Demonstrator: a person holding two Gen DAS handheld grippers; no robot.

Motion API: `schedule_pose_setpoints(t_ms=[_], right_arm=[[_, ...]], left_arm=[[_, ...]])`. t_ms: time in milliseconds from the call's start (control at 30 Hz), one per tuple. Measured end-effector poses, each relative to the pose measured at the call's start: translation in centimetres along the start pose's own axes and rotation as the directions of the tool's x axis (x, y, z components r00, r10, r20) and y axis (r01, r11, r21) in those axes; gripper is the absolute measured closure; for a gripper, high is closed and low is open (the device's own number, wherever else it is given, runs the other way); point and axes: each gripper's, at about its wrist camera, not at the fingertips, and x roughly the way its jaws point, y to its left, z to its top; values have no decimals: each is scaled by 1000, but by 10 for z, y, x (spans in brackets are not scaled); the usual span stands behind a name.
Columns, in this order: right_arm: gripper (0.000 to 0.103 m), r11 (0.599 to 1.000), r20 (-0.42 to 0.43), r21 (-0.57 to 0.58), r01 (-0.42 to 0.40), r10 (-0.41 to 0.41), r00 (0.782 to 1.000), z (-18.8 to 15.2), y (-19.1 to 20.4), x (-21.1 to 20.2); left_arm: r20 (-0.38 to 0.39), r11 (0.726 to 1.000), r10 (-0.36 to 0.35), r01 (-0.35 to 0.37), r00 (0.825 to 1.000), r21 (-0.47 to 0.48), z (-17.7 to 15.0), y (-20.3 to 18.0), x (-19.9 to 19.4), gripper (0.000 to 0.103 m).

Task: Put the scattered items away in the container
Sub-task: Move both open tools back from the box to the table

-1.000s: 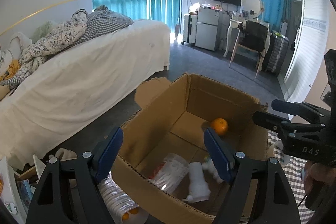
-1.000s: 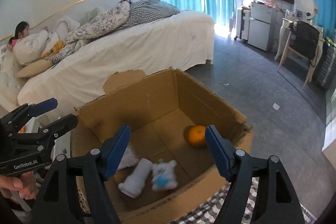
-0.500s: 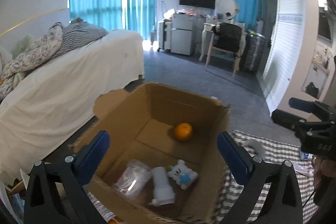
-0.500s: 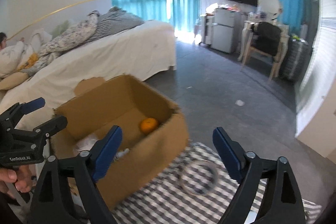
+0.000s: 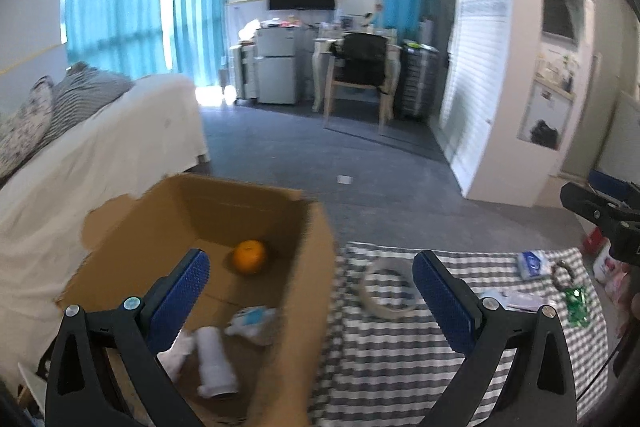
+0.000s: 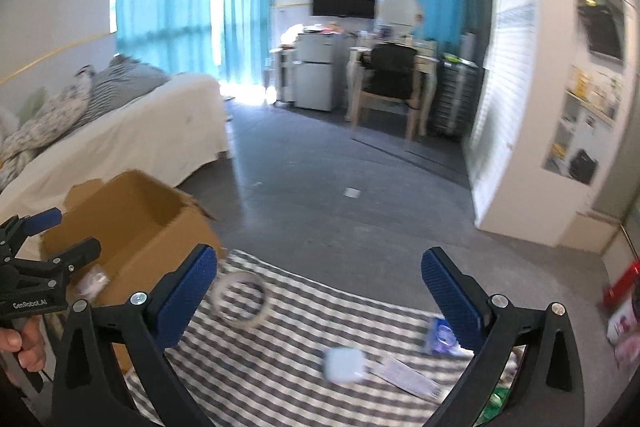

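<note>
The open cardboard box (image 5: pixel 308 291) stands at the left end of a checked cloth (image 5: pixel 400 359). It holds an orange (image 5: pixel 249 256), a white bottle (image 5: pixel 216 363), a small white-and-blue toy (image 5: pixel 252 319) and a clear bag. My left gripper (image 5: pixel 310 301) is open and empty, over the box's right wall. My right gripper (image 6: pixel 320 297) is open and empty above the cloth. On the cloth lie a tape ring (image 5: pixel 388 289) (image 6: pixel 239 297), a pale blue case (image 6: pixel 343 364), a blue packet (image 6: pixel 440 335), a flat wrapper (image 6: pixel 404 377) and a green item (image 5: pixel 576 307).
A bed with white sheets (image 5: pixel 92 155) stands left of the box. Grey floor (image 6: pixel 340 195) stretches beyond the cloth to a fridge (image 6: pixel 316 77), a chair (image 6: pixel 388 83) and a white wardrobe (image 6: pixel 516 131). Red packaging (image 6: pixel 622 283) lies at the far right.
Both grippers have swung right, away from the box toward the cloth. The box has slid left in both views, and the tape ring and small items have come into sight.
</note>
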Motion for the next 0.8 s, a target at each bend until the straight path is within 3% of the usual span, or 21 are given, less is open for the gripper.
schedule_pose_setpoints(t_ms=[433,800], right_arm=[[0,980,-5,122,159,-160,987,-33,-105,-55],[0,967,-42,187,175,-170,985,-66,-156,-65]], left_arm=[[-32,986,-135,137,990,94,-7,-105,15,0],[-104,968,-166,183,981,175,-34,-173,37,0]])
